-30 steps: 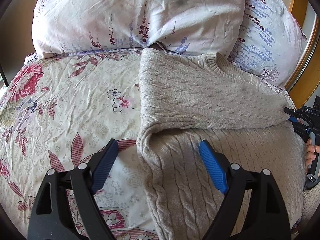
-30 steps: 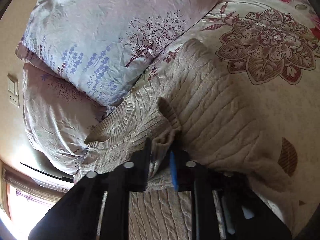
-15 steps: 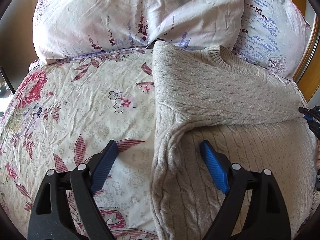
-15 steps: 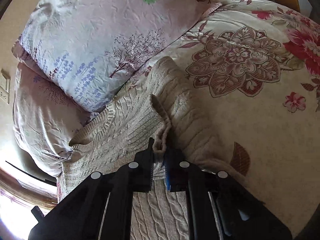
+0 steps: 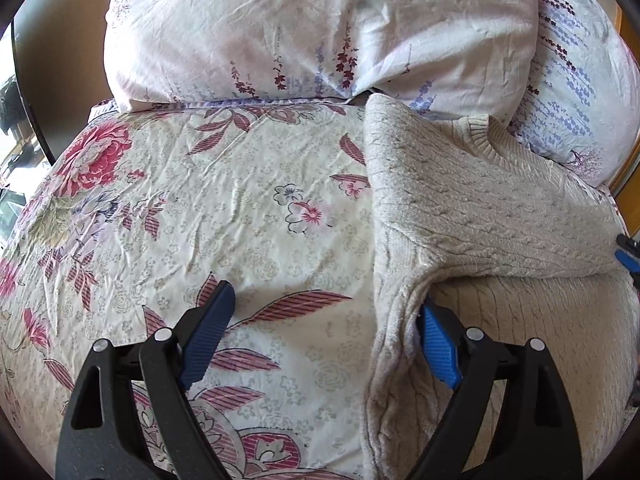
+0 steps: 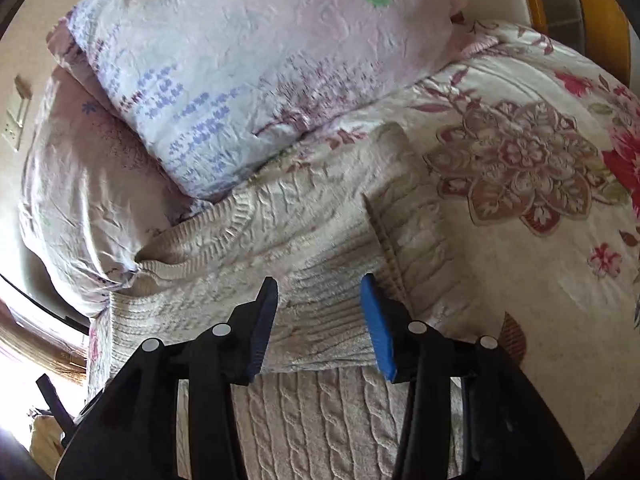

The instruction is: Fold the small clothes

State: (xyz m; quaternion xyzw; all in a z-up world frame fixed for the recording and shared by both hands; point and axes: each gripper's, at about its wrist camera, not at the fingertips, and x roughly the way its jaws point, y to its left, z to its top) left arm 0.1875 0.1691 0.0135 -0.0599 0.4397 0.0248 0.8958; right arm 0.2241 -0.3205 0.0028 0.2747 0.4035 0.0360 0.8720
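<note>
One cream cable-knit sweater [image 5: 480, 216] lies on the floral bedspread [image 5: 200, 216] just before the pillows [image 5: 320, 28], its sleeve folded across the chest to narrow it. Both tongs are released: left tongs [image 5: 324, 332] straddle the near-left fold edge, right tongs [image 6: 320, 320] hover over the laid sleeve, probably having placed it.

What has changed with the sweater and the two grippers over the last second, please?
The right gripper has let go: it was shut on the sleeve cuff and now stands open, with the sleeve laid across the sweater. The left gripper drifted left over the floral bedspread, so the sweater's edge now meets its right finger. It stays open, and the pillows are unmoved.
</note>
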